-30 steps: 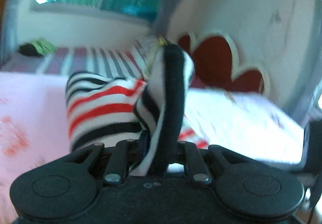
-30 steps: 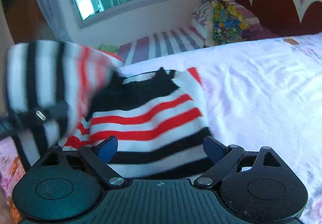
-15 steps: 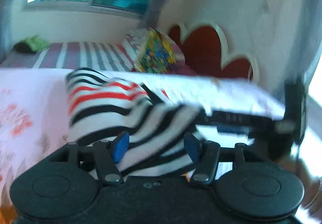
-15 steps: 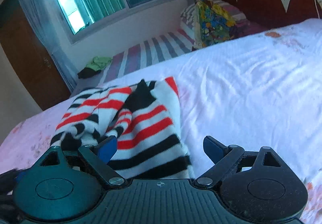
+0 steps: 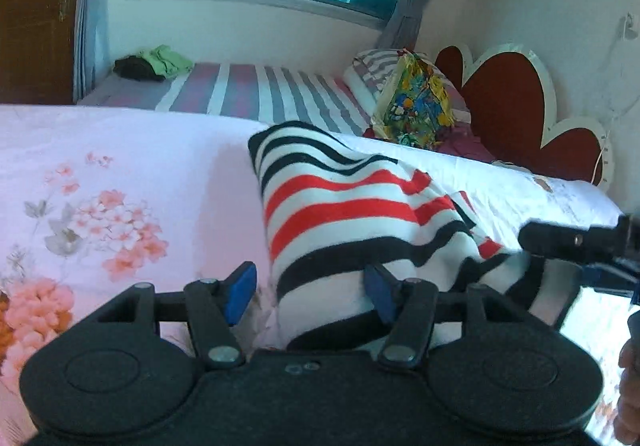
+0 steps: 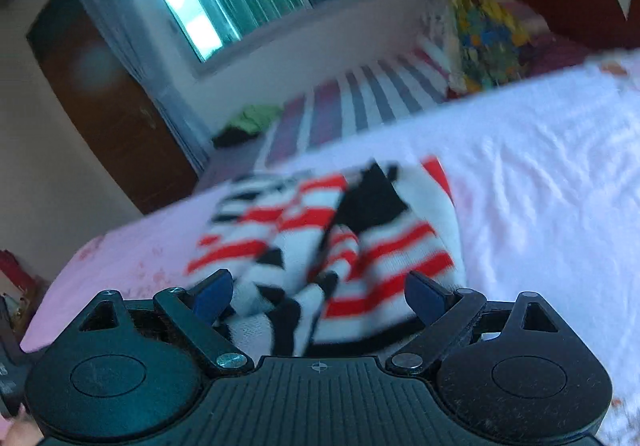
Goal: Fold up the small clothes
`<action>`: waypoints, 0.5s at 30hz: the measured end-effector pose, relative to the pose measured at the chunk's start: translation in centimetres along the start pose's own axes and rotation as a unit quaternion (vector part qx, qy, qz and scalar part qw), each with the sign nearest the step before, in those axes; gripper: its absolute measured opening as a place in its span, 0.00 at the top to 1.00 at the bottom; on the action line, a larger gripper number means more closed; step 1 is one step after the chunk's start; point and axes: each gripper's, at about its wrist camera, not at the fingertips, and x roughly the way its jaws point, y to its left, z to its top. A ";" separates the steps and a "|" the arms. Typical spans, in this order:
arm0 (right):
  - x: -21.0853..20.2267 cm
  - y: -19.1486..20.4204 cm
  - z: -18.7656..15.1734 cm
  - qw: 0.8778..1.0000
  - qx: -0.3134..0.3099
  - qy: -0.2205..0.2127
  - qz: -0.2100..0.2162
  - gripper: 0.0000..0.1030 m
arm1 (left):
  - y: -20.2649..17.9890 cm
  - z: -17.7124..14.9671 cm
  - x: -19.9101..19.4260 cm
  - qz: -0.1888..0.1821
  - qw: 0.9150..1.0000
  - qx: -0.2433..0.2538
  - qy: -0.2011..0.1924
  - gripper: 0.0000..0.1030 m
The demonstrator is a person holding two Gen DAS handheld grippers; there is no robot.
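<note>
Since a sec ago the left gripper has let go: it was pinched on a raised flap of the striped knit, now its blue pads stand apart w/ nothing pressed between them, and the flap lies down on the pile.

Biggest thing in the room is the bed w/ the pale pink floral sheet, a 2nd bed w/ a purple-grey striped cover behind it by the window. On the floral sheet sits the small white knit top w/ black and red stripes, folded over itself into a lumpy bundle, near edge right under the left tool's jaws. In the right wrist view the top looks bunched, a black part poking up mid-pile, layers not squared; that view is blurred tho. Right gripper is wide open, empty, over the near edge of the garment.

Risks, as I judge them:
- the fold looks thick and loose; the soft knit could spring open or slide off itself w/ nobody holding it.
- left pad sits by the bundle's edge, so pulling away carelessly could snag the hem and drag the layer back.
- if either tool grabs just 1 layer next, the stack likely skews.
- both tools are close together at the near edge; they could bump.
</note>
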 end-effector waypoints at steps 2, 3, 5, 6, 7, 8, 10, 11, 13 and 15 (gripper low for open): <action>0.9 0.8 0.0 1.000 -0.008 0.020 0.008 0.11 | -0.5 -0.3 0.1 -0.007 1.000 0.000 0.003 0.44; 1.3 1.2 -0.1 0.999 -0.018 0.027 0.004 0.11 | -1.0 -0.4 0.0 -0.014 1.000 0.013 0.003 0.45; 2.4 1.9 -0.4 0.998 -0.039 0.050 -0.024 0.11 | -2.0 -1.1 -0.3 -0.011 0.999 0.050 -0.007 0.45; 2.9 1.9 -0.6 0.996 -0.048 0.057 -0.049 0.11 | -2.1 -1.4 -0.5 -0.009 0.998 0.062 -0.011 0.45; 3.3 1.8 -0.9 0.995 -0.050 0.057 -0.067 0.11 | -1.9 -1.6 -0.7 -0.013 0.998 0.060 -0.011 0.44; 3.4 1.4 -1.2 0.995 -0.045 0.056 -0.073 0.11 | -1.5 -1.6 -0.7 -0.017 0.998 0.054 -0.008 0.43; 4.3 0.7 -1.7 0.996 -0.030 0.070 -0.046 0.11 | -0.9 -1.5 -0.5 -0.025 0.999 0.041 -0.004 0.43; 4.9 0.8 -1.9 0.996 -0.032 0.079 -0.038 0.11 | -0.8 -1.4 -0.4 -0.027 0.999 0.040 -0.004 0.43; 5.5 1.0 -2.3 0.996 -0.031 0.078 -0.025 0.13 | -0.7 -1.5 -0.7 -0.027 0.999 0.037 -0.006 0.43; 5.5 1.4 -2.3 0.998 -0.030 0.063 -0.012 0.55 | -0.4 -1.4 -1.1 -0.022 0.999 0.036 -0.012 0.44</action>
